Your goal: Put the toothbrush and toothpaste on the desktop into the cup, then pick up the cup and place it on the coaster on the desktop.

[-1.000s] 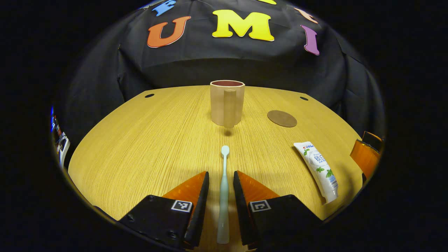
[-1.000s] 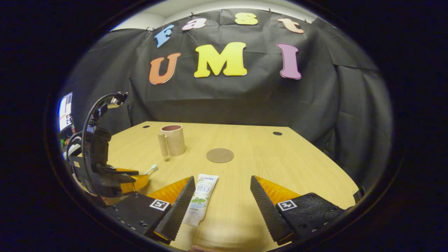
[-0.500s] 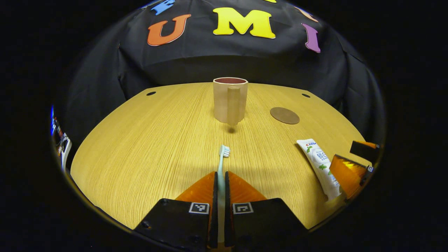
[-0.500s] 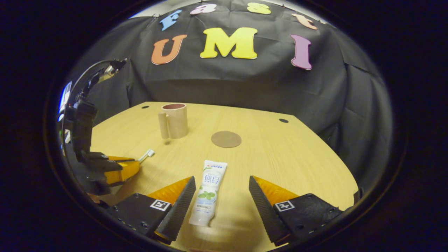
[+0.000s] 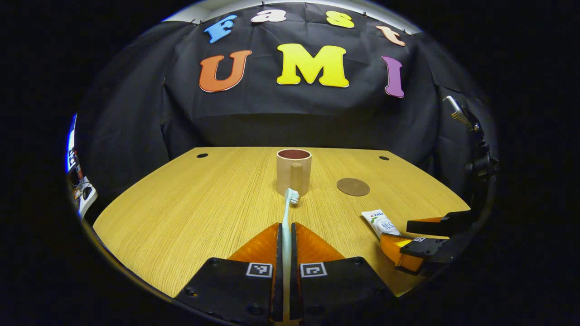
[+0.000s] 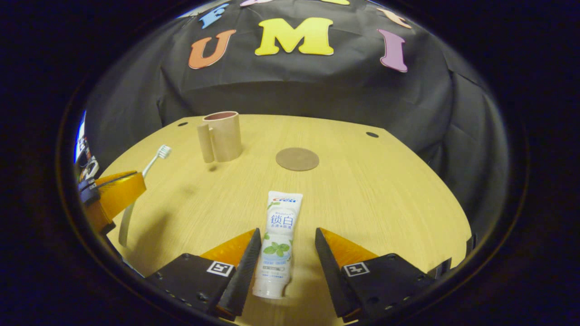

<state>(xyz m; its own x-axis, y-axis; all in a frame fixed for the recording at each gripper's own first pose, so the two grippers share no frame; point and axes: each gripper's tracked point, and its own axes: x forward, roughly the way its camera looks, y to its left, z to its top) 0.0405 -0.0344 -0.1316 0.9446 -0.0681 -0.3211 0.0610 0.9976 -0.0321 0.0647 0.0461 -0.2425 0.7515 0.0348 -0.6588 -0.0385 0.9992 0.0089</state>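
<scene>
My left gripper (image 5: 285, 225) is shut on the pale green toothbrush (image 5: 291, 196), which points bristle-head first at the beige cup (image 5: 293, 172). In the right gripper view the left gripper (image 6: 136, 181) holds the toothbrush (image 6: 156, 156) tilted up above the desktop. The cup (image 6: 221, 136) stands upright, handle toward me. The white toothpaste tube (image 6: 278, 235) lies flat between the fingers of my open right gripper (image 6: 287, 234), cap end nearest the camera. The round brown coaster (image 6: 297, 159) lies right of the cup. The left gripper view shows the coaster (image 5: 353, 186), toothpaste (image 5: 379, 221) and right gripper (image 5: 410, 234).
The wooden desktop (image 5: 181, 203) has two small dark holes (image 5: 202, 155) near its back corners. Black cloth hangs close behind its far edge. A lit screen (image 5: 72, 154) sits off the left side. The desktop (image 6: 385, 194) extends bare to the right of the toothpaste.
My left gripper shut on the toothbrush, then lifted it and tilted it up toward the cup. My right gripper moved forward over the toothpaste, its open fingers now on either side of the tube.
</scene>
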